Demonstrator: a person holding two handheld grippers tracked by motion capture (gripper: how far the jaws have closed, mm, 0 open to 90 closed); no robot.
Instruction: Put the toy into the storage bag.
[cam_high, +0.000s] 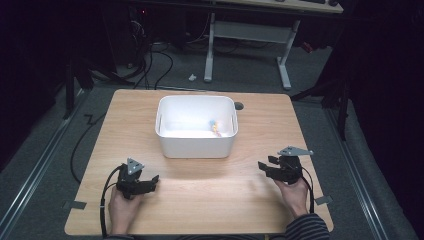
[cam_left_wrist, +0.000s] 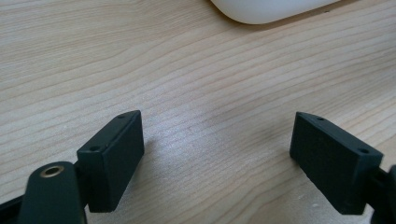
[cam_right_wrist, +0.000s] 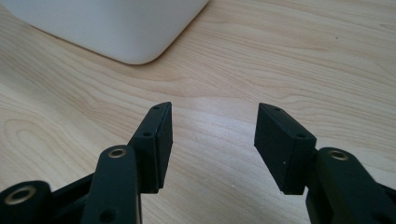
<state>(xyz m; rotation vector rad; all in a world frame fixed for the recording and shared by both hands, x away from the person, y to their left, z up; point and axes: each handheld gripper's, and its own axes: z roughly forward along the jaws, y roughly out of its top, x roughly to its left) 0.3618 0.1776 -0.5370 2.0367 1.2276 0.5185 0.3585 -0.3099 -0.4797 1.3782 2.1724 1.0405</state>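
Left gripper (cam_high: 150, 181) and right gripper (cam_high: 265, 165) held low on bench (cam_high: 210, 200), jaws spread, empty; white tub (cam_high: 196, 145) flanked, likely staged for reach.

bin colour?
White bin, clearest in the high view.

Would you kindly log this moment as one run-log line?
left gripper: open, empty, low over table | right gripper: open, empty | white bin: mid-table, small colourful item inside | contact: none
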